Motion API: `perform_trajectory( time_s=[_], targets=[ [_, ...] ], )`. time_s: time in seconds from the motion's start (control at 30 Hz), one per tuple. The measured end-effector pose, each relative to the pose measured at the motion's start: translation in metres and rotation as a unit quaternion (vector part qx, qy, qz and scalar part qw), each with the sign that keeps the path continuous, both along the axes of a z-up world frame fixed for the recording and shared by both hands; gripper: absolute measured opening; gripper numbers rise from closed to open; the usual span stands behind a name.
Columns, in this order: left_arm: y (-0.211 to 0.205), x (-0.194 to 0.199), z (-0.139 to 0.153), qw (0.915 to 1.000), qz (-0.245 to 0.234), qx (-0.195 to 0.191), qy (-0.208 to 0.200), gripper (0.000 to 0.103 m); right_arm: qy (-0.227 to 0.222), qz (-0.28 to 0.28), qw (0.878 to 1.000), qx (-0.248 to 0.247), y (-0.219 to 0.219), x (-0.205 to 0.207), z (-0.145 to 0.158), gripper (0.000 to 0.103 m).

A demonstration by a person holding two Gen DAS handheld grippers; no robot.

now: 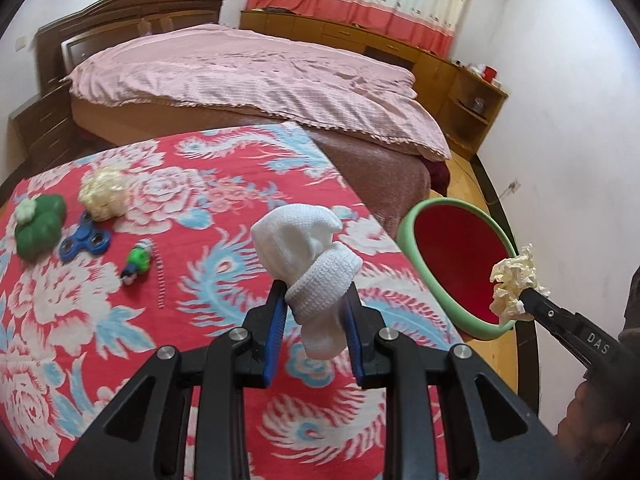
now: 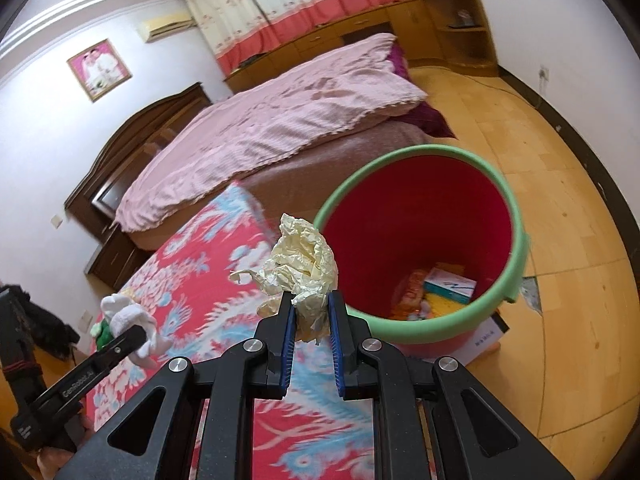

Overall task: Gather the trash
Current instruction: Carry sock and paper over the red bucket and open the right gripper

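Gripping a white knitted sock (image 1: pixel 310 268), the left gripper (image 1: pixel 316 300) fills the lower centre of the left wrist view, its blue ribbed pads nearly closed on the sock's ribbed cuff; the soft toe end bulges above the pads and a short end hangs below. In the right wrist view the right gripper (image 2: pixel 312 312) is likewise nearly closed, pinching a wad of crumpled cream paper (image 2: pixel 300 268) whose creased folds stand above the pads at mid-frame. Just right of that paper sits the bin (image 2: pixel 516 268), a round red bucket with a smooth pale green rim, standing on the wooden floor (image 2: pixel 560 184); inside at the bottom lie a teal and white box (image 2: pixel 450 284) and some orange scraps. In the left wrist view the paper sits at the bin's near rim at right of frame. The tabletop (image 1: pixel 100 320) wears a red cloth with white and blue flowers. At its left in the left wrist view rest a second cream paper wad (image 1: pixel 102 194), a green plush piece (image 1: pixel 40 226), a blue fidget spinner (image 1: pixel 86 240) and a small green toy (image 1: pixel 136 262), all close together. A bed (image 1: pixel 260 80) with a pink rumpled quilt lies beyond, under striped curtains (image 1: pixel 360 0)
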State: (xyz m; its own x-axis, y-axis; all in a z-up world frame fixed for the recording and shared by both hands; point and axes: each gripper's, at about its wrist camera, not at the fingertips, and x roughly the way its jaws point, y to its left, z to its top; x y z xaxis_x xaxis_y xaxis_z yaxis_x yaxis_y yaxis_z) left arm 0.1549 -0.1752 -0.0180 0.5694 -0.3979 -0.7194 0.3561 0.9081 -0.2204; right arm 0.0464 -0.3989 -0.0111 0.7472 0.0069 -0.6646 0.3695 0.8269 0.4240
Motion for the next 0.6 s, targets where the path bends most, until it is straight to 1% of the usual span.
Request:
perform_trajectory(
  time_s=[0.17,0.47,0.6],
  targets=[
    [-0.023,0.0,-0.001,0.9997,-0.022,0.012,0.003,0.027,0.006,-0.023,1.0,0.009,-0.021,-0.006,-0.008,0.017],
    [-0.071,0.004,-0.004,0.9971,-0.068,0.033,0.006,0.027,0.017,-0.058,0.998,0.001,-0.053,-0.009,-0.021,0.019],
    [-0.089,0.004,-0.005,0.9955,-0.086,0.039,0.006,0.027,0.018,-0.065,0.998,0.003,-0.061,-0.01,-0.026,0.024]
  ],
)
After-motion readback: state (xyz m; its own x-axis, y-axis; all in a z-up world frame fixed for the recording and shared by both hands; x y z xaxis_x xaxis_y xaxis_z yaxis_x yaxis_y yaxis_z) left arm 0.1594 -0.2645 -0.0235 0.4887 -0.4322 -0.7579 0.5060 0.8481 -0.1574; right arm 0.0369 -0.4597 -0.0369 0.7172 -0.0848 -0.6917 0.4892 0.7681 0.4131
